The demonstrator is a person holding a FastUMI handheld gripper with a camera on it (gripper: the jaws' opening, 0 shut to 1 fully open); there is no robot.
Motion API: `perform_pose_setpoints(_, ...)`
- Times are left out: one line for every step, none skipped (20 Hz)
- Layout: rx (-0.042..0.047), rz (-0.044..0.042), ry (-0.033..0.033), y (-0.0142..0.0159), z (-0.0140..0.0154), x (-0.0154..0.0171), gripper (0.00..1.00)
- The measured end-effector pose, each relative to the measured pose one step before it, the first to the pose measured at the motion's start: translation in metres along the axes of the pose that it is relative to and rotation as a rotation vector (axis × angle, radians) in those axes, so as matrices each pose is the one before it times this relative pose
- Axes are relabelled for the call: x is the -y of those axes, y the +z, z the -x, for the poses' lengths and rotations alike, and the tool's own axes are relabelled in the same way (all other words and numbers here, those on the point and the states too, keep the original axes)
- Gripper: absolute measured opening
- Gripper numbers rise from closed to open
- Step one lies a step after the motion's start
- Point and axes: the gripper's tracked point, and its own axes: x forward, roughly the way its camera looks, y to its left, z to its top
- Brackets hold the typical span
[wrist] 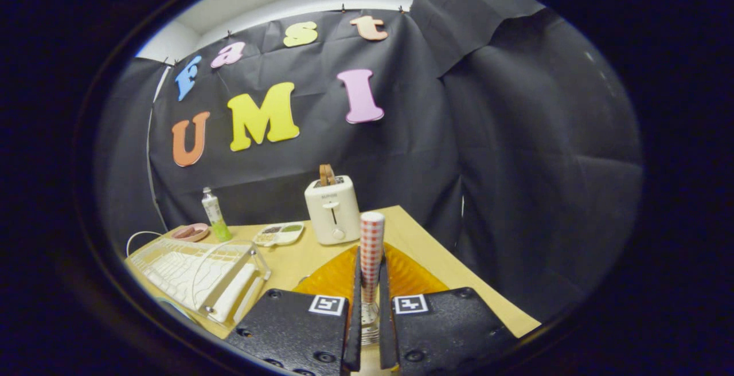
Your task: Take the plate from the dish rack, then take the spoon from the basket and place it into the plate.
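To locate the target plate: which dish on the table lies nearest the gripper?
The ribbed orange plate, lying just beyond the gripper; the small pink dish sits far off beside the green-capped bottle.

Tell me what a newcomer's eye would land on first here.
First, the checkered-handled spoon standing upright, pinched between the gripper fingers, above the orange plate on the wooden table. Beyond them stands a white toaster, with the white dish rack off to the side.

Colours on the table

The spoon has a handle in red-and-white check and a clear glassy lower part. The plate is translucent orange with ribs. The toaster is cream, the dish rack white, the table light wood, the bottle white and green, the small dish pink.
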Motion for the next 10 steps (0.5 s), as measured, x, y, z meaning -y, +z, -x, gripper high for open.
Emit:
perform_pose_setpoints(0.00504, 0.01861, -0.00247, 0.00242, 0.00315, -0.00543, 0.17)
perform_pose_setpoints(0.01079, 0.01462, -0.00362, 0.00561, 0.00198, -0.00362, 0.17)
perform_pose_setpoints(0.01313, 0.00756, -0.00472, 0.00645, 0.00257, -0.00297, 0.17)
perform_pose_setpoints(0.01177, -0.002, -0.00072, 0.00748, 0.00347, -0.00376, 0.17)
perform_pose_setpoints(0.00898, -0.01019, 0.00302, 0.00667, 0.0051, -0.00396, 0.17)
perform_pose_setpoints(0.00513, -0.00808, 0.0019, 0.00705, 0.00404, -0.00444, 0.17)
perform_pose_setpoints(0.00691, -0.00899, -0.00452, 0.00688, 0.00403, -0.00257, 0.17)
perform_pose_setpoints(0.00813, -0.00859, -0.00214, 0.00867, 0.0043, -0.00297, 0.17)
perform_pose_setpoints(0.00819, -0.00133, 0.00378, 0.00738, 0.00406, -0.00525, 0.17)
perform_pose_setpoints(0.0118, 0.00134, -0.00604, 0.00843, 0.00519, -0.00307, 0.17)
